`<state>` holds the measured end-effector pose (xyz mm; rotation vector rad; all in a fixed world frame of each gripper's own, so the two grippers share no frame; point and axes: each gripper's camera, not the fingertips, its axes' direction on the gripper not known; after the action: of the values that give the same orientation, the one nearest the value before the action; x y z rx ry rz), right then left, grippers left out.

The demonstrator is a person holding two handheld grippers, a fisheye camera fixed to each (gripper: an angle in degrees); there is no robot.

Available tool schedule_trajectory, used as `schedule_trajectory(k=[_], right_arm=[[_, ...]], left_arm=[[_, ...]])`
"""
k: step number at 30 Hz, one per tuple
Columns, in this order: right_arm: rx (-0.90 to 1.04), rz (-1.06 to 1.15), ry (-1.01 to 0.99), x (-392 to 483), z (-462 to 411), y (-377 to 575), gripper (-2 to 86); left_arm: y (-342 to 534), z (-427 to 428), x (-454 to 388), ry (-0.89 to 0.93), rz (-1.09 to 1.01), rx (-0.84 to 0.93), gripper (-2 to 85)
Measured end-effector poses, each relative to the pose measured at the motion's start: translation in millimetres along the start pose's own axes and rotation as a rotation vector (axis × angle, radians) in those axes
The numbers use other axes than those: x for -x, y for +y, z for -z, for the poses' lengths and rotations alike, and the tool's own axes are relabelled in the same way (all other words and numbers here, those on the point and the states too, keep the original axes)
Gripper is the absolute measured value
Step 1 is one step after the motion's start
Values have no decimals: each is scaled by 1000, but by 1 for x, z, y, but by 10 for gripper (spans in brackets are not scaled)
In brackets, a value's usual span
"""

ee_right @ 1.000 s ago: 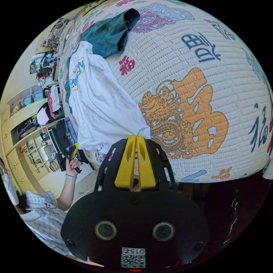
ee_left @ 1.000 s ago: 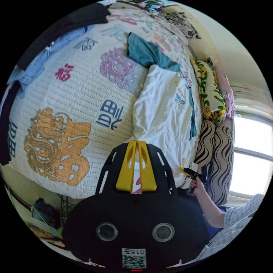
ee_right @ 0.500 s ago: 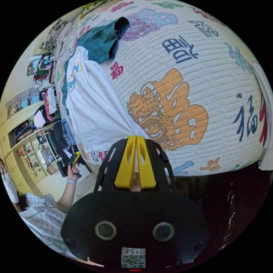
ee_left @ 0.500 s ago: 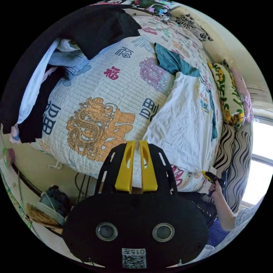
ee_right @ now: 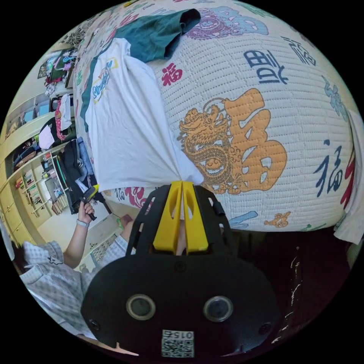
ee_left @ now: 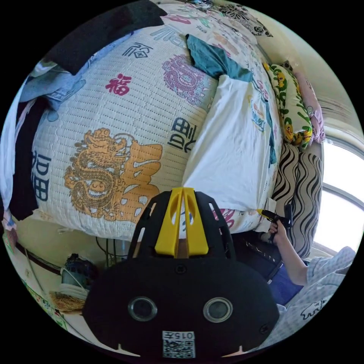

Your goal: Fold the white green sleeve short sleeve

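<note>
The white shirt (ee_left: 231, 151) (ee_right: 125, 140) lies spread flat on the bed quilt (ee_left: 113, 125) (ee_right: 284, 113), printed chest up. One green sleeve (ee_left: 208, 57) (ee_right: 159, 34) sticks out at its far end. My left gripper (ee_left: 182, 189) is shut at one hem corner near the bed's edge, with white cloth at its tips. My right gripper (ee_right: 182, 182) is shut on the other hem corner, which rises into a small peak. Each gripper appears in the other's view, held in a hand: the right gripper (ee_left: 263, 213) and the left gripper (ee_right: 93, 189).
Dark and blue clothes (ee_left: 57, 68) are heaped on the far side of the quilt. Patterned pillows (ee_left: 288, 102) and a striped cushion (ee_left: 299, 182) sit by a bright window (ee_left: 341, 197). Cluttered shelves (ee_right: 30, 182) stand beyond the bed. A person's arm (ee_right: 76, 242) reaches in.
The left jaws stood slightly apart half a second ago and are closed again at the hem corner. The right gripper kept its hold. The shirt lies flatter and straighter.
</note>
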<state>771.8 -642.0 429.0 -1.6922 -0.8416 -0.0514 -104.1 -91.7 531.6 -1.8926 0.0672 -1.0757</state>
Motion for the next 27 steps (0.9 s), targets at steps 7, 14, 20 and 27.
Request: schedule_trajectory(k=[7, 14, 20, 27], right_arm=[[152, -10, 20, 3, -11, 26, -8], [59, -82, -54, -9, 13, 31, 27], [-266, -61, -143, -7, 89, -6, 51], [-371, 5, -246, 14, 103, -69, 52]], left_arm=[[22, 10, -38, -177, -30, 131, -4], [37, 13, -69, -371, 49, 192, 51], [-10, 40, -199, -163, -205, 7, 54], [-102, -43, -486, -29, -853, 109, 86]])
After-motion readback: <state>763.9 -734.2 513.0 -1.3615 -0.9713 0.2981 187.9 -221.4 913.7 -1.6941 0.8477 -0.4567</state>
